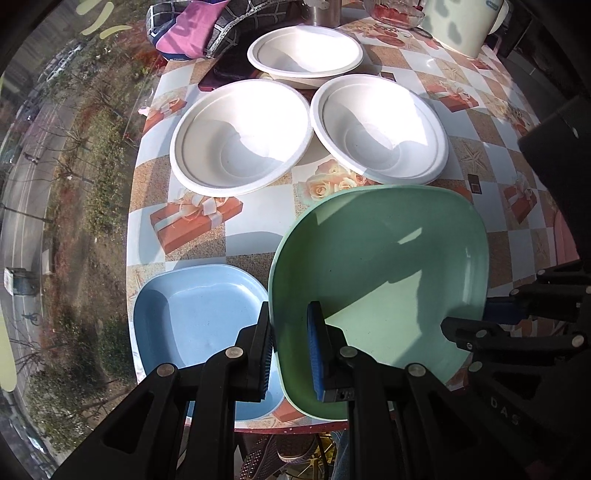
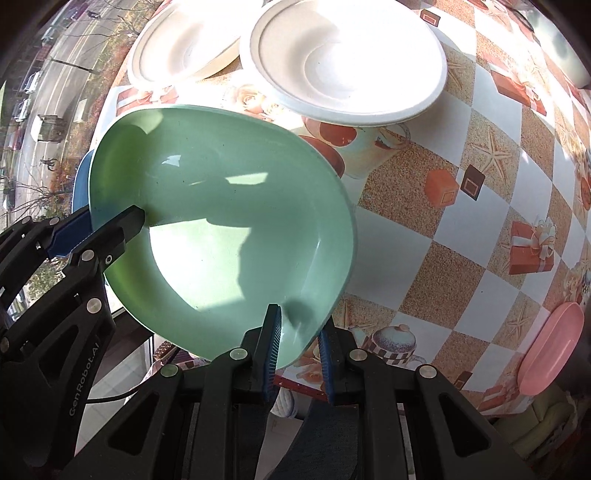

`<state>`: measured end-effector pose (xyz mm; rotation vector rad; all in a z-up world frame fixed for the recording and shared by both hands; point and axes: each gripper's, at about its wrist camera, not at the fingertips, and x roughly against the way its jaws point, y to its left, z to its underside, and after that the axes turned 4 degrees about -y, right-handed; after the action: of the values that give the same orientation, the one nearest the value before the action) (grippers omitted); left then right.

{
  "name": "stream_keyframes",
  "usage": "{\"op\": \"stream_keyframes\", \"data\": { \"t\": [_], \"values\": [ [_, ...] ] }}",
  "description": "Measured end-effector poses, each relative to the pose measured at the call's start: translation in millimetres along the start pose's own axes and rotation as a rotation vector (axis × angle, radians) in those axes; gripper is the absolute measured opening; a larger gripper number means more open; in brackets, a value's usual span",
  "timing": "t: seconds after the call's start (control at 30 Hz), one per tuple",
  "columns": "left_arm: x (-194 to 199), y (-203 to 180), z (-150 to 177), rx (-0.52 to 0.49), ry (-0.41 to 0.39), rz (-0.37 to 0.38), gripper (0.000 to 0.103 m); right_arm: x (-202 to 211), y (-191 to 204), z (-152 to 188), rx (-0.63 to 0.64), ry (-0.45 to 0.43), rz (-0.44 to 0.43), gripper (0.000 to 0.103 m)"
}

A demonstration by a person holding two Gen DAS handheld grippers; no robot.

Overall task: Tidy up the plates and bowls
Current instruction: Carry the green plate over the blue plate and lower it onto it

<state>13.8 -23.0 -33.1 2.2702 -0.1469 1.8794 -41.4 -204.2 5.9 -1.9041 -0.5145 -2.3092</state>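
Both claws grip the green plate: left claw (image 1: pixel 290 347) pinches its near-left rim w/ one finger inside, one outside; right claw (image 2: pixel 297 354) clamps the near-right edge. Green plate (image 1: pixel 380 280) is tilted, held above the tabletop (image 1: pixel 491 173) at its near edge. Blue plate (image 1: pixel 199 321) sits flat just left of it, partly under the left claw. Three white bowls lie farther back: two side by side, rims nearly touching (image 1: pixel 240 136) (image 1: pixel 380 129), third (image 1: pixel 306 51) beyond them. Pink plate (image 2: pixel 550 350) rests at the near-right tabletop edge. Cream mug (image 1: pixel 458 22) stands far right.
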Motion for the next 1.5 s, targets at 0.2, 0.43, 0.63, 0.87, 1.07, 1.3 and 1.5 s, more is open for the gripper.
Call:
{"op": "stream_keyframes", "data": {
  "t": [0.2, 0.43, 0.63, 0.87, 1.07, 1.3, 1.5],
  "values": [
    [1.1, 11.7, -0.3, 0.009, -0.006, -0.016, 0.019, -10.3, 2.3, 6.2, 0.024, -0.006, 0.001, 0.022],
    [3.8, 31.2, 2.5, 0.043, -0.011, -0.037, 0.019, -20.5, 10.8, 6.1, 0.055, -0.017, -0.008, 0.022],
    [5.3, 45.5, 9.4, 0.059, -0.011, -0.051, 0.019, -24.5, 17.7, 4.0, 0.095, -0.025, -0.021, 0.022],
    [3.4, 56.9, 16.9, 0.082, -0.007, -0.074, 0.019, -29.4, 25.5, 0.4, 0.113, -0.032, -0.033, 0.022],
    [-1.1, 72.8, 24.2, 0.123, 0.007, -0.087, 0.019, -33.7, 35.8, -6.9, 0.136, -0.041, -0.046, 0.022],
    [-6.0, 89.7, 29.2, 0.135, 0.018, -0.107, 0.02, -25.4, 46.9, -16.4, 0.136, -0.034, -0.088, 0.022],
    [-13.2, 105.1, 34.8, 0.156, 0.035, -0.111, 0.02, -34.5, 55.4, -19.3, 0.136, -0.02, -0.117, 0.022]
  ]
}}
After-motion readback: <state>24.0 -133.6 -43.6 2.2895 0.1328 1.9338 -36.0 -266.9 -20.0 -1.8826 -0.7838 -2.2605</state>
